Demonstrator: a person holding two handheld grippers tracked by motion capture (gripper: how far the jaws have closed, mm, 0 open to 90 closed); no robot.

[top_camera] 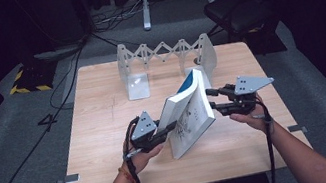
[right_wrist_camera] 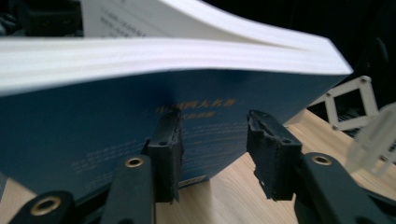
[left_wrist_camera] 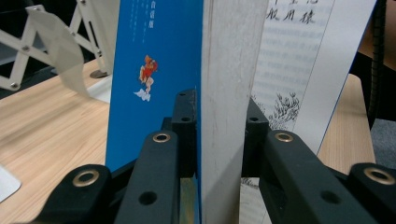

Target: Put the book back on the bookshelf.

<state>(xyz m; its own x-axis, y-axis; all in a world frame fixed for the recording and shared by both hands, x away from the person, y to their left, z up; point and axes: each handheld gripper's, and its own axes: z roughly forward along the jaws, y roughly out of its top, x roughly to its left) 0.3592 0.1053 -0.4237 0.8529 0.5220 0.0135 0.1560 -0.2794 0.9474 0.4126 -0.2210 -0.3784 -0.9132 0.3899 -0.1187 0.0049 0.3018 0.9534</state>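
Blue-covered thick paperback book is held tilted above the wooden table, in front of the white folding scissor-lattice bookend rack. Left gripper jaws are clamped on its page block. Right gripper jaws stand apart beside the cover, gripping nothing. Standing the book in the rack is judged next; the right jaws must be closed first.

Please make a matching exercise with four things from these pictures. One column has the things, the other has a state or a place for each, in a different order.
Things:
1. left gripper
2. right gripper
3. book
4. folding rack

States or places:
A. stands at the far edge of the table
B. held tilted above the table
C. shut on the book's page block
D. jaws apart beside the blue cover

Pairs: 1-C, 2-D, 3-B, 4-A
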